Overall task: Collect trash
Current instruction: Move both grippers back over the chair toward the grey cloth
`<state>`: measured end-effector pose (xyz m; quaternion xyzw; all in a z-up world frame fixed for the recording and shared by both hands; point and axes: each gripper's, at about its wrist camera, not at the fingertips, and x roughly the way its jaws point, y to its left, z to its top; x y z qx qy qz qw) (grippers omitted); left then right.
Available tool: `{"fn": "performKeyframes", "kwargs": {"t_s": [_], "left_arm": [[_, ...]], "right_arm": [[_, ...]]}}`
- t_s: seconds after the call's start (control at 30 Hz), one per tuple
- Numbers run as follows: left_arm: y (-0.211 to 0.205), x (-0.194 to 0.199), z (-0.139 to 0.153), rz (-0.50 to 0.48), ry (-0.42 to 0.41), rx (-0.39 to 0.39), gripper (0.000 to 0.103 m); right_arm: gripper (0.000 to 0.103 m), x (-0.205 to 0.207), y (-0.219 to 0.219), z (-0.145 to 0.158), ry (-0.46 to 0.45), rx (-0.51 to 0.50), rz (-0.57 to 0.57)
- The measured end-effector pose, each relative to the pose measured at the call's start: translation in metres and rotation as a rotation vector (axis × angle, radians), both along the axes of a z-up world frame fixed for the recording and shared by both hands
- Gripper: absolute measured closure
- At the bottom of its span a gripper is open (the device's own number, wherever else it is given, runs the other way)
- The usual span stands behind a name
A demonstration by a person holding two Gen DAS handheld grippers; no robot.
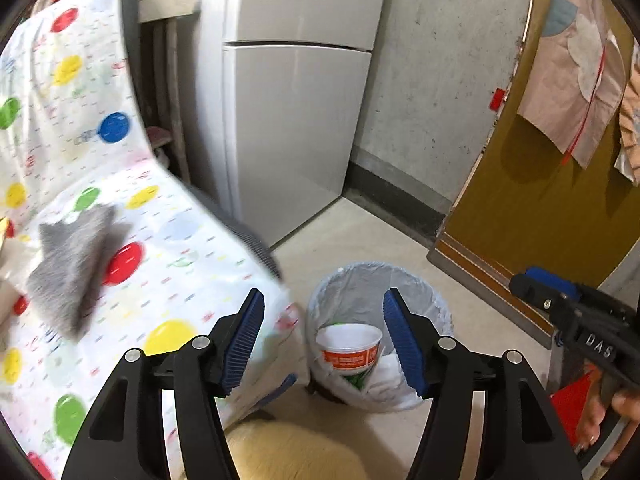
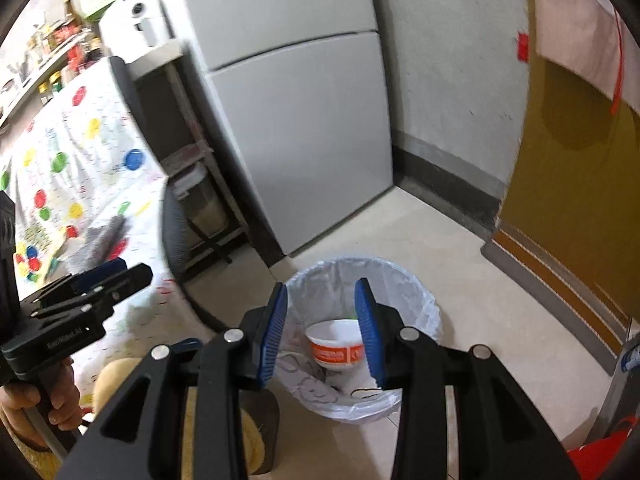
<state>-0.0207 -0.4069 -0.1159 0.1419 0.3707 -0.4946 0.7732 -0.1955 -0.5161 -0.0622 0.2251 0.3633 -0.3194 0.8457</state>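
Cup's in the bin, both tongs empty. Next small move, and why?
Probably swing the left tongs back toward the spotted tablecloth: the noodle cup already lies in the lined trash bin, both tongs stand open and empty, and the grey cloth remains there.

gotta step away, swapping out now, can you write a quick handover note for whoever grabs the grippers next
Left gripper: jaws open, nothing between them.
Right gripper: jaws open, empty, above the bin.
Trash bin, white liner, stands on the floor by the table.
Done: paper bowl with orange band lies in the bin.
Left: grey cloth sits on the dotted tablecloth; check whether it is trash, and look over the table for more.
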Motion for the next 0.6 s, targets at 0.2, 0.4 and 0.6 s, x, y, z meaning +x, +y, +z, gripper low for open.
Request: {"fn": "performKeyframes", "kwargs": {"t_s": [0.2,0.4,0.6], "left_arm": [[0.069,0.023,0.006,0.124,-0.017,0.053,0.034],[0.161,0.051,0.008,0.324,-0.056,0.106,0.028],[0.238,0.070,0.006,0.488,-0.068,0.137,0.023]], "right_arm": [[0.061,0.027,0.040,0.026,-0.031,-0.043,0.092],[0.051,0.064,0.081,0.034,-0.049,-0.068,0.188],[0.051,0.101,0.116,0.027,-0.033,-0.022,0.319]]}}
